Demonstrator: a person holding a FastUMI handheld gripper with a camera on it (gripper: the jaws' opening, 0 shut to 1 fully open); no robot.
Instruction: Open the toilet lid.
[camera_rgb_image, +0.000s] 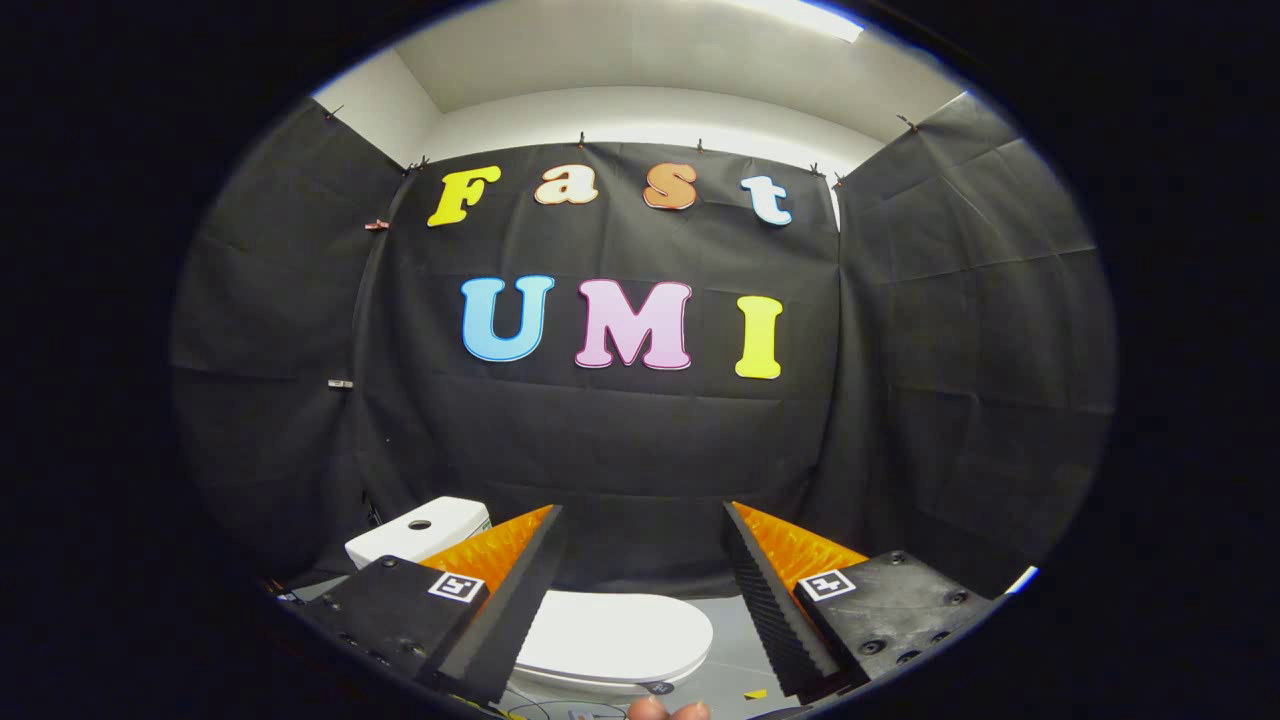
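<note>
Lid (615, 632) lies flat and closed below the gripper (640, 590) — seen between its fingers. Fingers spread wide, holding nothing — tank (420, 530) beyond.

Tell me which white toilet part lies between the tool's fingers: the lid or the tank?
The flat, oval white toilet lid, still closed, lies between the open tool fingers; the boxy white tank stands beyond the left finger.

Hand-held gripper (640, 560) w/ fingers spread wide apart, nothing btwn them. Closed white oval plastic toilet lid (615, 635) lies flat below & btwn the fingers, nearer the left one. White ceramic cistern tank (420, 530) sits behind lid, beyond left finger, against black cloth booth wall (620, 450). Grey floor (730, 660) right of lid.
</note>
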